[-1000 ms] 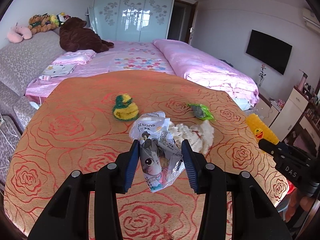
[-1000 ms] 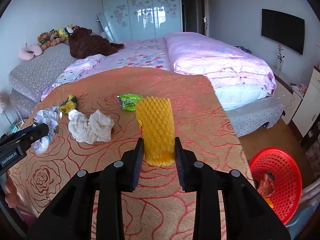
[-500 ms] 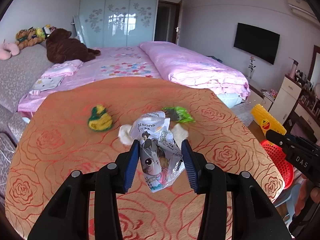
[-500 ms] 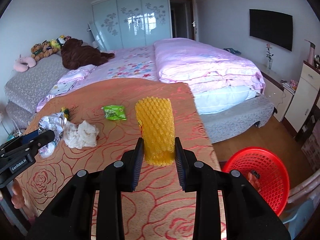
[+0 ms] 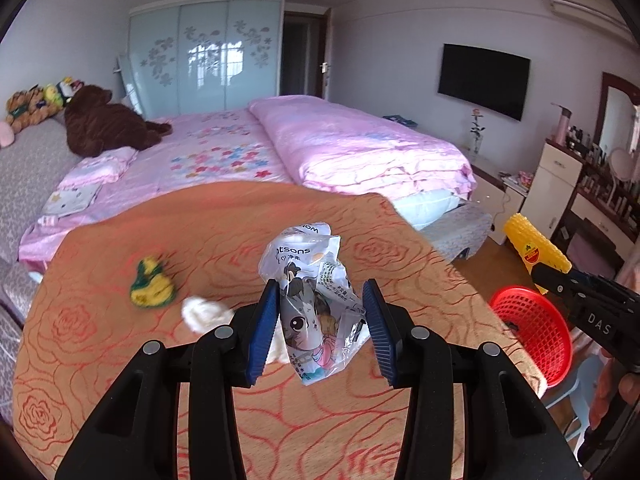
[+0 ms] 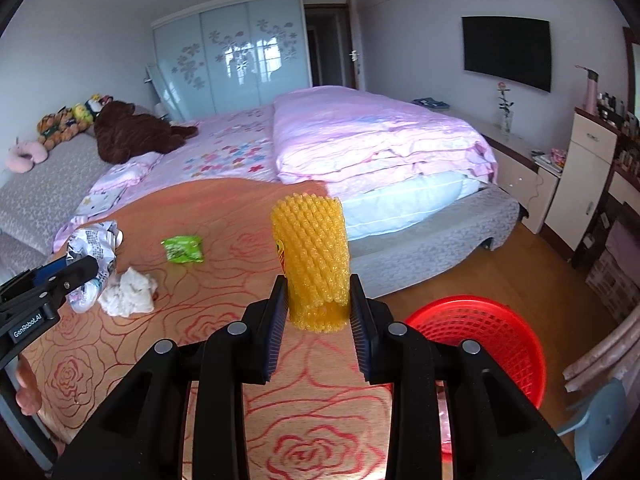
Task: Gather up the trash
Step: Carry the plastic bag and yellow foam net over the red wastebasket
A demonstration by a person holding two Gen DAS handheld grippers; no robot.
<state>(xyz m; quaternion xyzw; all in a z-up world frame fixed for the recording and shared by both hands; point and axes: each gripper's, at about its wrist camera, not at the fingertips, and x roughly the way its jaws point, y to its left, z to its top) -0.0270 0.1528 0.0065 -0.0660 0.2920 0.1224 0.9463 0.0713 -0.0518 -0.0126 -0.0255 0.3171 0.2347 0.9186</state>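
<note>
Both grippers swung right since a second ago: left gripper (image 5: 322, 322) still pinches the cartoon wrapper (image 5: 316, 300), right gripper (image 6: 318, 312) still clamps the yellow foam net (image 6: 310, 264), red basket (image 6: 480, 340) now just beside its right finger.

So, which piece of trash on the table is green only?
The flat green wrapper, lying alone behind the white crumpled tissue. The crumpled wrapper further left mixes green with yellow; the tissue is white.
</note>
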